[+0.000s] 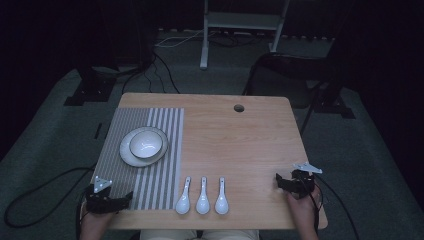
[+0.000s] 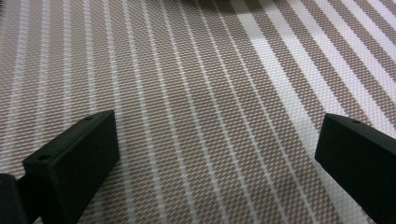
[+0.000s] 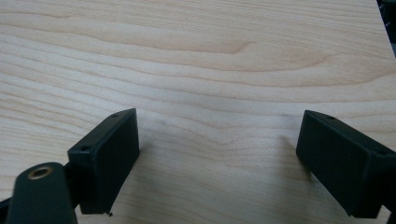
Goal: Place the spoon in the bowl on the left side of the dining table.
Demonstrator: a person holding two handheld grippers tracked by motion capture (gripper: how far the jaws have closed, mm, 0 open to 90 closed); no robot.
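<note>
High view: a wooden table point(image 1: 240, 145) carries a striped placemat point(image 1: 150, 185) on its left part. On the mat one bowl point(image 1: 146, 143) sits on one plate point(image 1: 129, 156). Three white spoons point(image 1: 202, 196) lie just right of the mat's near corner. The left gripper point(image 1: 120, 201) rests at that corner, the right gripper point(image 1: 280, 181) at the table's right edge, each in a hand.

Left gripper view: jaws spread wide over the mat, holding nothing.

Right gripper view: jaws spread over bare wood, released.

Bowl point(image 1: 146, 143) seemingly on plate point(image 1: 126, 154) on mat point(image 1: 150, 190); spoons point(image 1: 202, 196) right.
</note>
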